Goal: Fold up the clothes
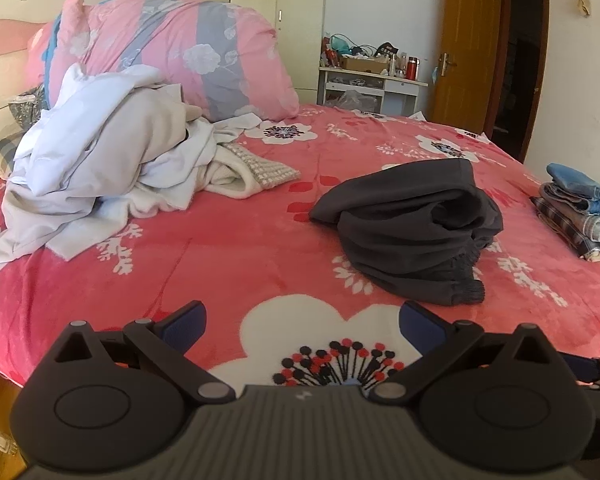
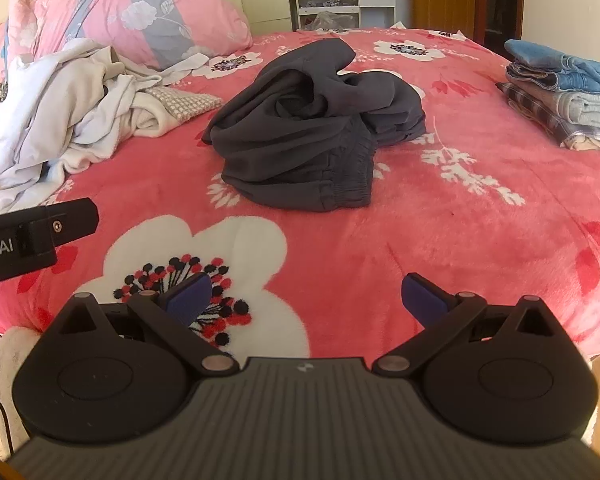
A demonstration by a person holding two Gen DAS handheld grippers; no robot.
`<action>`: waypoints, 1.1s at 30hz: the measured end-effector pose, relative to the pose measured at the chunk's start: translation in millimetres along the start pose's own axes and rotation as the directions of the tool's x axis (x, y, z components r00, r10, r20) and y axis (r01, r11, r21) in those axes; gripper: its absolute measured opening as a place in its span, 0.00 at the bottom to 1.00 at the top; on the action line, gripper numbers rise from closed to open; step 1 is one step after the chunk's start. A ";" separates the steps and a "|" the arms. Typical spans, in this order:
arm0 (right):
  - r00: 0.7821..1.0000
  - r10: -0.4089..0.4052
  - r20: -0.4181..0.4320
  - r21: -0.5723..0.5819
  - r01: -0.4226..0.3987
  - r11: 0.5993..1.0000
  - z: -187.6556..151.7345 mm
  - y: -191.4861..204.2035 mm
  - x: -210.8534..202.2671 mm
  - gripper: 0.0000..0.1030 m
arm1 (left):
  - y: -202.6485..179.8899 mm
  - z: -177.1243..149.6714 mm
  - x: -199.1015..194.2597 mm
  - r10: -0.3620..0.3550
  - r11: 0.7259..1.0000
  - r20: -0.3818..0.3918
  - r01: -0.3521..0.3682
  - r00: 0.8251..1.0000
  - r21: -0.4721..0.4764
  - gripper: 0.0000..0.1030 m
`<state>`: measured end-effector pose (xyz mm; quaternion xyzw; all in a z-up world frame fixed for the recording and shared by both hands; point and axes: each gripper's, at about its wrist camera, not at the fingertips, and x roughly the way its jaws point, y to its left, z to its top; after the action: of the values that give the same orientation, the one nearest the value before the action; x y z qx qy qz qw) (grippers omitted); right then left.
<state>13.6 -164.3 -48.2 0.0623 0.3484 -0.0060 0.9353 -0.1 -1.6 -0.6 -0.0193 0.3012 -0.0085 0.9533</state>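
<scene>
Dark grey trousers [image 2: 316, 128] lie crumpled in a heap at the middle of the bed [image 2: 480, 220], their elastic waistband turned toward us, on a coral-pink blanket printed with large white flowers. We hold both tools above the near edge of the bed: our left claw [image 1: 302, 328] stands with its blue-padded fingers [image 1: 186, 326] spread apart and empty over a white blossom, and our right claw [image 2: 306, 300] is likewise wide apart, gripping nothing, well short of the trousers. To the left of the trousers sprawls an unsorted pile of white and cream laundry [image 1: 100, 160], one knitted piece trailing toward the middle of the bed. To the right of the trousers, near the bed's edge, sits a stack of folded clothes [image 2: 564, 92] topped with blue denim. Behind the trousers, a rolled pink and grey floral quilt [image 1: 172, 52] rests at the head of the bed, and beyond it a cluttered white table [image 1: 372, 84] stands beside a wooden door [image 1: 468, 40].
</scene>
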 end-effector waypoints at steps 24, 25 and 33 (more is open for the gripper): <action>0.998 -0.061 0.029 -0.044 0.062 0.997 0.5 6.3 -1.8 0.99 | 19.9 -12.7 12.3 0.008 0.998 -0.057 -0.012 0.998 -0.063 1.00; 0.998 -0.060 0.029 -0.044 0.061 0.997 0.7 6.6 -1.7 0.99 | 19.3 -12.7 11.4 0.011 0.998 -0.051 -0.014 0.999 -0.055 1.00; 0.998 -0.051 0.030 -0.042 0.053 0.998 2.6 9.2 -2.8 0.99 | 14.6 -11.0 7.8 0.018 0.999 -0.039 -0.019 0.999 -0.035 1.00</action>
<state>13.7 -155.5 -43.4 0.0330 0.3366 -0.0237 0.9408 0.0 12.4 -14.7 -0.0330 0.3198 0.0054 0.9469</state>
